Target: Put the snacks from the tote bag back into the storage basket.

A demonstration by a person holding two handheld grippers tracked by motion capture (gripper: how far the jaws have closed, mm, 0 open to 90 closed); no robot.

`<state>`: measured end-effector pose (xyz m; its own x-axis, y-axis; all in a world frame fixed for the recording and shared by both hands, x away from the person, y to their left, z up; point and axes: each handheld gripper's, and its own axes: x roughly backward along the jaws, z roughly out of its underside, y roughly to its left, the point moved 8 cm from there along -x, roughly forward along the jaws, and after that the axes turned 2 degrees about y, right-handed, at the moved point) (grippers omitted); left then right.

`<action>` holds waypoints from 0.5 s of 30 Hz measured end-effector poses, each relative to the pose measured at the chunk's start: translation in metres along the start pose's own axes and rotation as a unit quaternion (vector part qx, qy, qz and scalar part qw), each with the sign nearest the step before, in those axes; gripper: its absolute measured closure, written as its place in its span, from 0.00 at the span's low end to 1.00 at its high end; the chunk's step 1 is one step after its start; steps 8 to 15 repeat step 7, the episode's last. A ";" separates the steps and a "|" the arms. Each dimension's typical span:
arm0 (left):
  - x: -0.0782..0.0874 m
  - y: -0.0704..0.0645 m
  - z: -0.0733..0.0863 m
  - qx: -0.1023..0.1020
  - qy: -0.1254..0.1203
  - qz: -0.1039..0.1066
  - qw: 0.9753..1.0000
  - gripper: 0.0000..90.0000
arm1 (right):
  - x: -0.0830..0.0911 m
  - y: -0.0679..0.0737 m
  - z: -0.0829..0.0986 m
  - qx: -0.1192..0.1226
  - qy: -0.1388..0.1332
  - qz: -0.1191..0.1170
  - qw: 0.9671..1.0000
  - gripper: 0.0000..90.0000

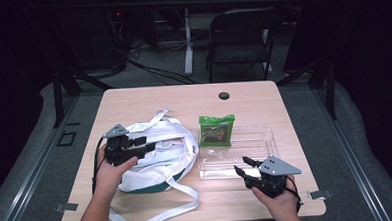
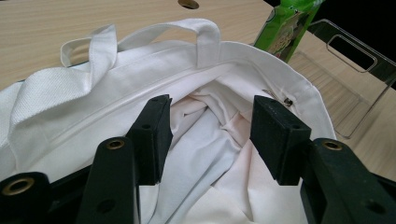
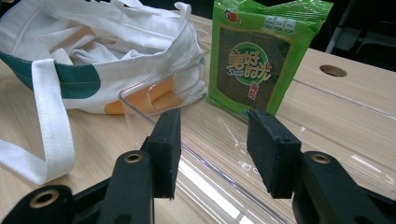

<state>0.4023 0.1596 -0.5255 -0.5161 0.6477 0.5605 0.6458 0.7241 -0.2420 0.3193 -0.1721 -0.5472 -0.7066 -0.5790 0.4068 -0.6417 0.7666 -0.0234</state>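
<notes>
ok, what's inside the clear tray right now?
The clear tray holds one thing: the green snack packet, standing at its far left end, next to the white tote bag. The rest of the tray floor looks bare. Whatever is behind the packet is hidden.

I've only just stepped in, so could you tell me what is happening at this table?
A person is working with a gripper in each hand. The left gripper hovers open over the mouth of a white tote bag, its fingers gripping nothing. The right gripper, also open, points across a clear plastic tray toward a green snack packet standing at the tray's far end. The packet is not yet picked up.
</notes>
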 end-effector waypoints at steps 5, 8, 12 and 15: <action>0.000 0.001 0.000 0.003 0.000 -0.002 1.000 0.53 | -0.002 0.002 0.002 0.009 0.008 -0.002 1.000 0.61; 0.001 0.001 0.000 0.005 -0.002 -0.003 1.000 0.53 | -0.002 0.003 0.001 0.013 0.007 -0.001 1.000 0.60; 0.001 0.001 0.000 0.005 -0.002 -0.003 1.000 0.53 | -0.002 0.003 0.001 0.013 0.007 -0.001 1.000 0.60; 0.001 0.001 0.000 0.005 -0.002 -0.003 1.000 0.53 | -0.002 0.003 0.001 0.013 0.007 -0.001 1.000 0.60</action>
